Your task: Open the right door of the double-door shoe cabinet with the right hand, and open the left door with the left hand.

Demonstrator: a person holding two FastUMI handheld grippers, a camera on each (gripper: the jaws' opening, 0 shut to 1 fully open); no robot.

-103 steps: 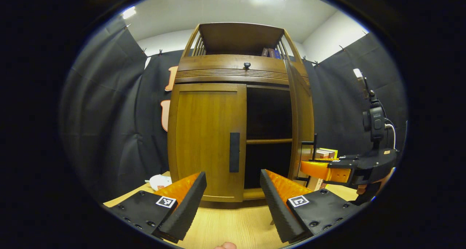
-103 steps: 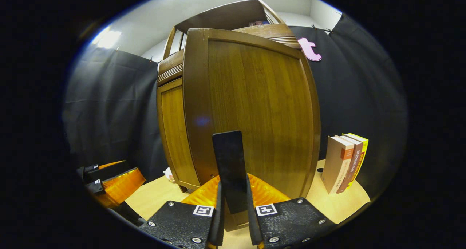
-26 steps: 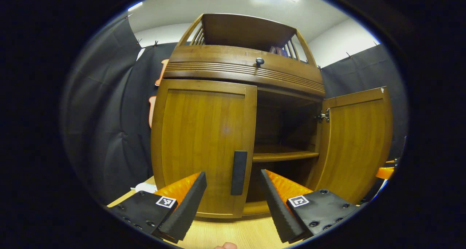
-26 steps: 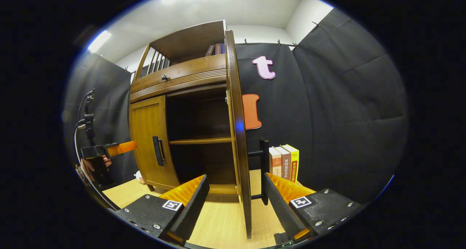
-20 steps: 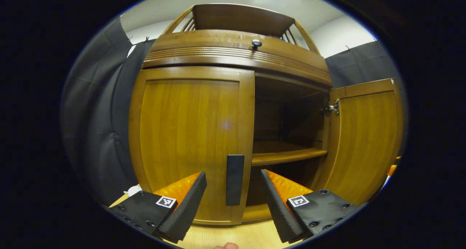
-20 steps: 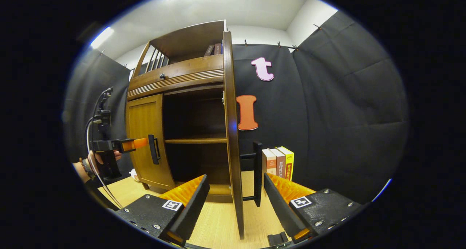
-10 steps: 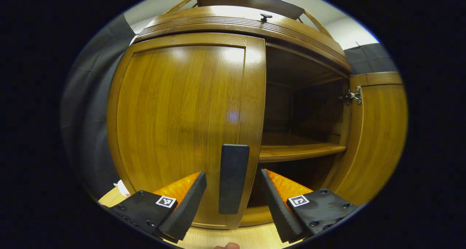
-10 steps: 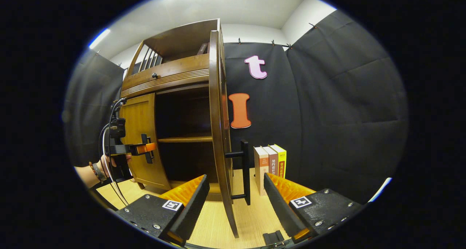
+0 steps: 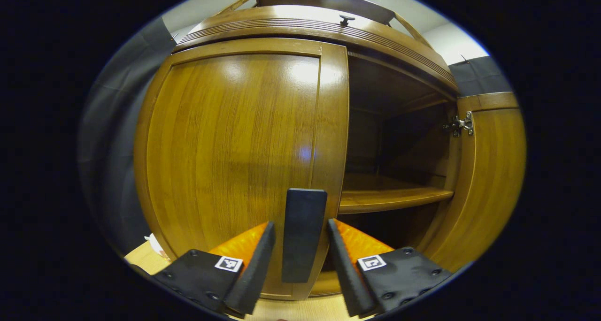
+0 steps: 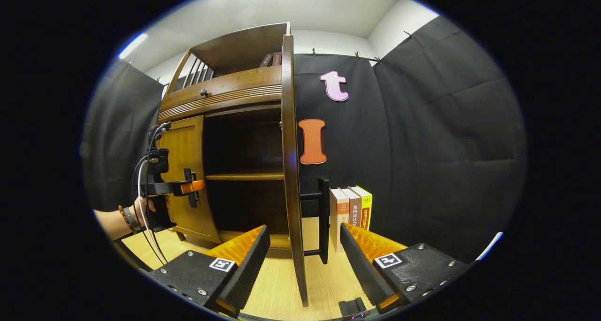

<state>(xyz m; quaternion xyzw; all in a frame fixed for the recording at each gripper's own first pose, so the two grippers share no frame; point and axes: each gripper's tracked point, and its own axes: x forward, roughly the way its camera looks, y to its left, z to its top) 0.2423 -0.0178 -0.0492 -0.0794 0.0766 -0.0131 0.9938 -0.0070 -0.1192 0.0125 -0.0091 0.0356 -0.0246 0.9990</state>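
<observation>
- The shoe cabinet (image 10: 225,95) stands on the bench (image 10: 281,283); its right door (image 10: 290,171) is swung open, left door (image 9: 235,138) closed.
- Its open half holds a bare inner shelf (image 9: 389,196).
- Left gripper (image 9: 300,260) fingers straddle the left door handle (image 9: 303,234), narrowly apart, not clamped.
- Right gripper (image 10: 303,260) fingers are spread wide, either side of the right door's edge.
- Books (image 10: 352,208) stand beside the cabinet.

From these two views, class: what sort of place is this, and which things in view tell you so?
Probably a staged recording booth, not a lived-in home: black cloth walls pinned up around a wooden shoe cabinet on a pale tabletop, with a few books set beside it.
</observation>
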